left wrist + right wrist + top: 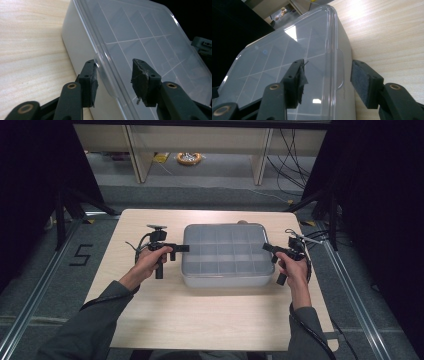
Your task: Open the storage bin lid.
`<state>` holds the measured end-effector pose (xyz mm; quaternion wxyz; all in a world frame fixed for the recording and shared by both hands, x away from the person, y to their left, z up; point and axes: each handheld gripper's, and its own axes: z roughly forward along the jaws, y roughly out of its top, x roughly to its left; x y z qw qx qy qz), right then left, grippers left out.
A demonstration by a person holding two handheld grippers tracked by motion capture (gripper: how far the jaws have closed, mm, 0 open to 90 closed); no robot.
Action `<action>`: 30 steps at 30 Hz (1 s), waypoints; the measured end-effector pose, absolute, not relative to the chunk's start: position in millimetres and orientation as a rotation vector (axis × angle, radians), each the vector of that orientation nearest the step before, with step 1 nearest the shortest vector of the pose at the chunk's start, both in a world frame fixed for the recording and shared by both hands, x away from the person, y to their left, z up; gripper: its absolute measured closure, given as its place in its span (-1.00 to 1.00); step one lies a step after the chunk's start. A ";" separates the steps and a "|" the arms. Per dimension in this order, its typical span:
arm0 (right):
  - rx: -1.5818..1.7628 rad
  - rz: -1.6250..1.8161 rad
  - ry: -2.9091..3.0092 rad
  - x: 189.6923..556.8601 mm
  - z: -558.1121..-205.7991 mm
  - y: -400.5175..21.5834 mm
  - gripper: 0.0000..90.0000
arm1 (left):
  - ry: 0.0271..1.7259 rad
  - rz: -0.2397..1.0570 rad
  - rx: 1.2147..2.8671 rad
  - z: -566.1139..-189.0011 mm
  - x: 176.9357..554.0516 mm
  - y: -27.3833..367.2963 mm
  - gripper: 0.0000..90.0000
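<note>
Straddling the lid tabs of the compartment box (pixel 223 255) with wide fingers, left gripper (pixel 113 80) and right gripper (pixel 329 82) risk slipping off the thin clear rim.

light wood table (pixel 210 320) on grey floor (pixel 30 285), black curtains (pixel 30 180) flanking, pale shelving (pixel 200 142) beyond, cables (pixel 290 155) trailing.

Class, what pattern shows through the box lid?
A grid of pale divider lines under the clear lid, best in the left gripper view.

Pale wood-grain table (pixel 220 320), translucent grey-white box (pixel 225 279) at frame centre with clear lid (pixel 225 247) showing a pale grid of dividers, black grippers, grey sleeves (pixel 85 330) at bottom, yellow object (pixel 189 158) at top.
</note>
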<state>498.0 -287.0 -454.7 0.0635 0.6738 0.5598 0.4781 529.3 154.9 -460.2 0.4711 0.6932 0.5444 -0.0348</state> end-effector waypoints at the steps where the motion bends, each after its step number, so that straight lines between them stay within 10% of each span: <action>1: 2.035 1.454 1.690 500.3 -456.0 -286.7 0.15 | 1.337 -0.083 1.691 -459.2 529.5 154.6 0.26; 30: 1.903 1.500 1.568 473.8 -422.6 -283.6 0.42 | 1.294 -0.040 1.616 -425.4 514.0 159.4 0.47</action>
